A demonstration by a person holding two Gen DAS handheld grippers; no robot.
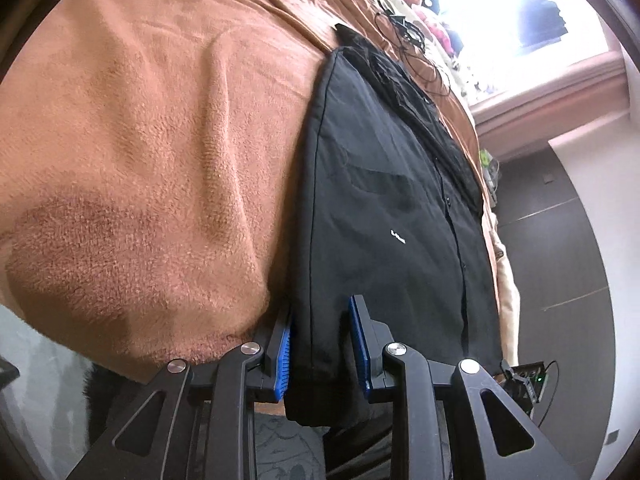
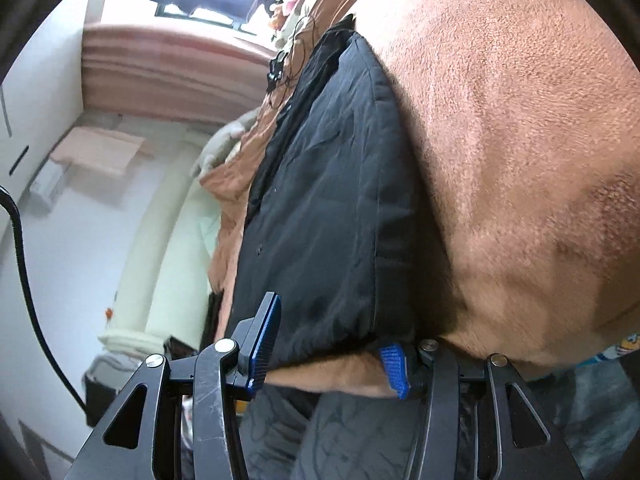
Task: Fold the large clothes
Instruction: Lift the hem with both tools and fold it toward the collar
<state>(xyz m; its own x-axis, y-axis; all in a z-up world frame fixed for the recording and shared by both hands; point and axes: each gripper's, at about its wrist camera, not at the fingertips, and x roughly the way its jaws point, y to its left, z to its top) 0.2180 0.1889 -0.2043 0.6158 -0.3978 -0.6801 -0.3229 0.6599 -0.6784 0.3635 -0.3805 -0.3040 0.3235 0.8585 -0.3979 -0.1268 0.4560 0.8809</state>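
A black button-up shirt (image 1: 384,200) lies in a long narrow strip on a brown fleece blanket (image 1: 152,128) that covers a bed. My left gripper (image 1: 320,344) straddles the shirt's near hem, which hangs over the bed edge; its jaws stand apart with the cloth between the blue pads (image 1: 358,340). The same shirt shows in the right wrist view (image 2: 328,208). My right gripper (image 2: 326,344) stands wide open around the other near corner of the hem and the blanket edge (image 2: 336,376). Neither gripper visibly pinches the cloth.
Black cables (image 1: 408,36) and patterned bedding (image 1: 436,28) lie past the shirt's far end, under a bright window (image 1: 520,8). A small device with a green light (image 1: 532,380) sits right of my left gripper. A cream bolster (image 2: 160,240) and pale floor lie beside the bed.
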